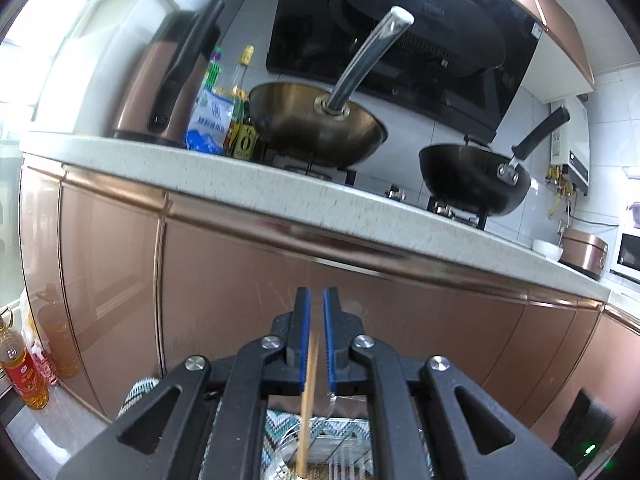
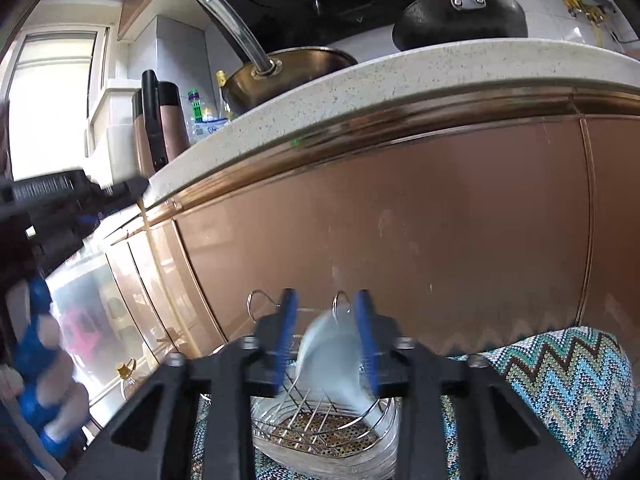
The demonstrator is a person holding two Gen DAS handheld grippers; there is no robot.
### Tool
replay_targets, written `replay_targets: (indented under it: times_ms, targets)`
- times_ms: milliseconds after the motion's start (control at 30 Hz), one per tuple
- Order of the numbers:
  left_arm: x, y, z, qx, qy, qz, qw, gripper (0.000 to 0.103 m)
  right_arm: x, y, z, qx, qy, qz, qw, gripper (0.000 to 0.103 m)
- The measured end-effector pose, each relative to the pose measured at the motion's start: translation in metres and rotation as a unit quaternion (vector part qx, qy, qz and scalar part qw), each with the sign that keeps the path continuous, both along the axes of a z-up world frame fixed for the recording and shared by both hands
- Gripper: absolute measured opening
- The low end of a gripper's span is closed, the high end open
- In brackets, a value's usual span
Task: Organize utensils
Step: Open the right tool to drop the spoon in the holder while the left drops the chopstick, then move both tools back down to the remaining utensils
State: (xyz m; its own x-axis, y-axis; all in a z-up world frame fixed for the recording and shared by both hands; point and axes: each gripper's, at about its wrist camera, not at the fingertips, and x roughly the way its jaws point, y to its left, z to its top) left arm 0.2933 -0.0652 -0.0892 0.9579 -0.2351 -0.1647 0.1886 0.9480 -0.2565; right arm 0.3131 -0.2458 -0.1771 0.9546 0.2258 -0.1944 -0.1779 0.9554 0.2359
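Two utensils are being delivered into the wire rack (image 2: 320, 428) on the zigzag cloth (image 2: 560, 380), so the task is judged partly done; how many remain cannot be told. A wooden chopstick (image 1: 310, 392) is being kept upright between the narrowly parted blue pads of the left gripper (image 1: 316, 336), its lower end reaching into the rack; whether it is gripped cannot be told. A blurred white spoon (image 2: 332, 360) is being released between the partly open jaws of the right gripper (image 2: 326, 340), over the rack.

Kitchen: copper-toned glossy cabinet fronts (image 1: 224, 280) across mid-frame; speckled pale countertop (image 1: 224, 176) above; black range hood (image 1: 400, 32) top centre; bright window (image 2: 52, 104) upper left; white wall tiles (image 1: 532, 128) right.
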Motion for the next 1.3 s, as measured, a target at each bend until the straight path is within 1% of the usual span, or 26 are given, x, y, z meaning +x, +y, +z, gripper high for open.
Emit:
replay_targets:
  times_ms: [67, 133, 300, 367, 433, 500, 567, 667, 800, 900, 1000, 1067, 1133, 1233, 1300]
  targets:
    - [-0.002, 0.002, -0.002, 0.0, 0.006, 0.0, 1.0, 0.023, -0.006, 0.001, 0.007, -0.002, -0.008, -0.002, 1.0, 0.042]
    - [-0.011, 0.004, 0.002, 0.001, 0.001, 0.006, 1.0, 0.029, -0.014, 0.002, 0.017, -0.004, -0.016, -0.003, 1.0, 0.043]
    - [-0.041, 0.019, 0.022, 0.0, -0.012, 0.004, 0.9999, 0.033, -0.047, 0.003, 0.044, -0.015, -0.03, -0.007, 0.999, 0.043]
    - [-0.06, 0.03, 0.033, -0.007, -0.029, 0.004, 0.9995, 0.04, -0.069, 0.003, 0.059, -0.022, -0.038, -0.01, 0.999, 0.043]
    - [-0.077, 0.04, 0.043, -0.007, -0.04, 0.003, 0.9992, 0.044, -0.091, 0.001, 0.071, -0.027, -0.045, -0.014, 0.999, 0.043]
    - [-0.095, 0.049, 0.055, 0.006, -0.045, 0.005, 0.9989, 0.047, -0.115, -0.003, 0.083, -0.029, -0.052, -0.02, 0.998, 0.044]
    - [-0.117, 0.059, 0.066, 0.028, -0.049, 0.011, 0.9983, 0.054, -0.139, -0.008, 0.095, -0.03, -0.059, -0.025, 0.997, 0.044]
    - [-0.153, 0.076, 0.082, 0.055, -0.053, 0.014, 0.997, 0.055, -0.184, -0.017, 0.114, -0.033, -0.074, -0.039, 0.996, 0.045]
    - [-0.193, 0.1, 0.095, 0.062, -0.053, 0.021, 0.9965, 0.058, -0.232, -0.028, 0.131, -0.035, -0.079, -0.049, 0.995, 0.048]
    - [-0.213, 0.114, 0.101, 0.059, -0.051, 0.022, 0.9967, 0.059, -0.258, -0.033, 0.138, -0.035, -0.082, -0.052, 0.995, 0.048]
    - [-0.223, 0.125, 0.102, 0.056, -0.03, 0.013, 0.9979, 0.06, -0.276, -0.038, 0.139, -0.029, -0.072, -0.043, 0.996, 0.048]
    - [-0.224, 0.127, 0.096, 0.062, -0.004, 0.003, 0.9981, 0.06, -0.279, -0.042, 0.135, -0.023, -0.054, -0.038, 0.998, 0.048]
    - [-0.222, 0.125, 0.084, 0.071, 0.028, -0.012, 0.9971, 0.06, -0.279, -0.048, 0.126, -0.015, -0.029, -0.031, 0.999, 0.048]
    - [-0.213, 0.115, 0.053, 0.088, 0.09, -0.051, 0.9908, 0.06, -0.273, -0.056, 0.107, -0.008, 0.022, -0.019, 1.0, 0.045]
    - [-0.201, 0.104, 0.027, 0.097, 0.145, -0.084, 0.981, 0.059, -0.265, -0.061, 0.092, 0.003, 0.054, -0.006, 0.999, 0.042]
